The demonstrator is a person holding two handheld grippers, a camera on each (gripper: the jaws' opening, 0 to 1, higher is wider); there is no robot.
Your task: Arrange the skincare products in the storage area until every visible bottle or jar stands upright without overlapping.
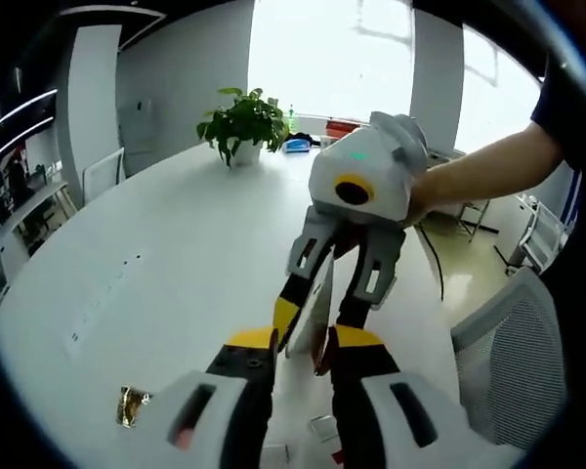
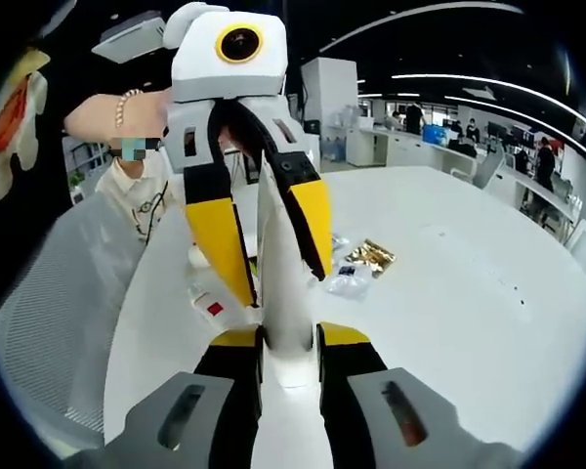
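The white tube (image 2: 281, 293) sits between the two grippers, off the bench (image 2: 449, 283) and over its near edge, with the mesh chair (image 2: 49, 303) just beside. In the right gripper view its long axis runs straight out along that gripper's own jaws, the broad end nearest the camera and the narrow end pointing away toward the facing gripper; whether that far end is a cap or a crimp I cannot tell. The right gripper (image 2: 290, 342) is clenched on the tube, both yellow tips pressed against its sides. The left gripper (image 2: 283, 278) meets it head-on from the opposite side, its jaws bracketing the upper half of the tube, but whether they actually press on it cannot be told. In the left gripper view the tube (image 1: 315, 293) shows as a thin pale strip, seen nearly end-on between the right gripper (image 1: 317, 313) and the left gripper (image 1: 303, 342). A person's hand (image 1: 439, 186) holds the right gripper. On the bench behind lie a gold foil packet (image 2: 371, 256), some clear sachets (image 2: 350, 283) and a small white packet with a red square (image 2: 213, 306). A potted plant (image 1: 242, 122) stands at the far end of the bench.
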